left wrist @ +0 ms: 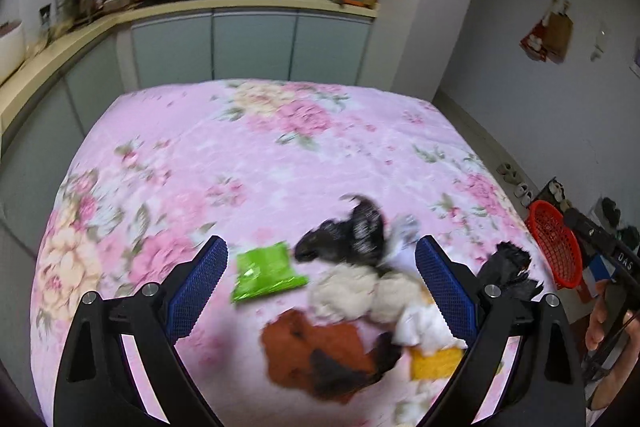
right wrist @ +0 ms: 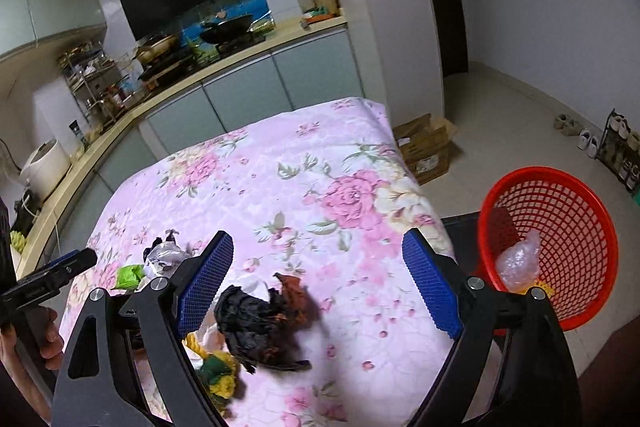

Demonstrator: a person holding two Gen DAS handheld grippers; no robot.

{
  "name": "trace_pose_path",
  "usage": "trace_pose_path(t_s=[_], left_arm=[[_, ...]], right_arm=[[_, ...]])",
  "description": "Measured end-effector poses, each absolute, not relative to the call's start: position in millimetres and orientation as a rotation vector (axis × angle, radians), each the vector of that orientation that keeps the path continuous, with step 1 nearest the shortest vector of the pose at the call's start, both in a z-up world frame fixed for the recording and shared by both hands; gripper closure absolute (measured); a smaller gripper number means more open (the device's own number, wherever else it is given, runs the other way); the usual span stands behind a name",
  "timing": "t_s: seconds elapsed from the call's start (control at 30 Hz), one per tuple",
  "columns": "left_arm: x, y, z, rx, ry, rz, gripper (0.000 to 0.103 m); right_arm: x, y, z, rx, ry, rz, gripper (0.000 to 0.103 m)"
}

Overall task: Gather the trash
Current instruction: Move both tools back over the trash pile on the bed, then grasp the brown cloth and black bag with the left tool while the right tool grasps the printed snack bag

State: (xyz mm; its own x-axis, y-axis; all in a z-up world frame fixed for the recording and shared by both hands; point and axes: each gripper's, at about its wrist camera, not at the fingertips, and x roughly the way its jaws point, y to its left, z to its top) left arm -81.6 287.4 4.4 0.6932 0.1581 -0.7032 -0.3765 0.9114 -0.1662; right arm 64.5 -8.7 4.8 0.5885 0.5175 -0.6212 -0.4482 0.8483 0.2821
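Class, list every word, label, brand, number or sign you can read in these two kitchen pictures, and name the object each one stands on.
"DAS": white letters on the black body of the right gripper, seen at the right edge of the left wrist view; more letters may be cut off.
Green plastic wrapper on the pink floral cloth: print blurred, unreadable.
Brown cardboard box on the floor: label too small to read.
Red hanging bag on the wall: markings unreadable.

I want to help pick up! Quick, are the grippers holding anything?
Left gripper: open, holding nothing, above the pile of crumpled trash.
Right gripper: open, holding nothing.
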Motion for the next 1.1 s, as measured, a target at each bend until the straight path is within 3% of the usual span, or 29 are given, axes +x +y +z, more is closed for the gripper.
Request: trace_pose_path(t_s=[0.67, 0.83, 1.1], left_arm=[[-96.3, 276.0, -72.3, -0.445, 0.869, 0.257, 0.012], [-99.0, 280.8, -76.4, -0.448, 0.855, 0.271, 0.038], [-112.1, 286.3, -71.7, -0.447, 0.824, 0.252, 0.044]], right_arm=[[64.7, 29.2, 1.3, 0.043, 0.809, 0.679, 0.019], [60.0, 44.5, -0.9, 0.002, 0.822, 0.717, 0.019], [53.8, 90.9, -0.3, -0.062, 0.846, 0.804, 0.019]])
